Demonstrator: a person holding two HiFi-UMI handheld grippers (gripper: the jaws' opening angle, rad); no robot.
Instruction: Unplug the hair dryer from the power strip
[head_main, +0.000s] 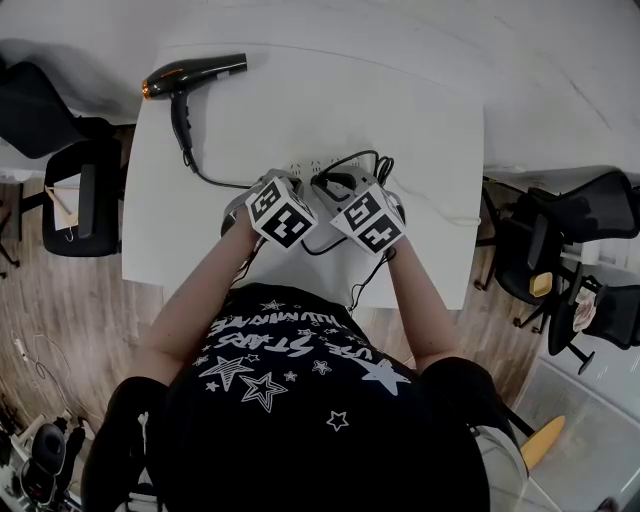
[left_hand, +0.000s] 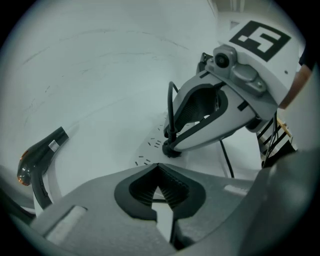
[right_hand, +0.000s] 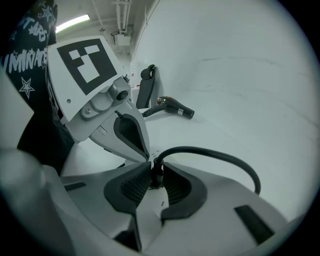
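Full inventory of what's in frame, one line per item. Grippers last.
table: 1, white, centre
hair dryer: 1, black, table's far left corner
cord: 1, black, dryer to strip
power strip: 1, white, mid-table
plug: 1, black, at the strip
chairs: several, black, both sides of table
person: 1, black starred shirt, near edge
left gripper: 1, grey, jaws together by strip
right gripper: 1, grey, closed on plug

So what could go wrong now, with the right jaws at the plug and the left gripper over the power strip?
1. The right gripper takes the plug only at the tips of its jaws, so it may slip off when pulled.
2. The left gripper, jaws shut, sits over the power strip without gripping it, so the strip may lift with the plug.
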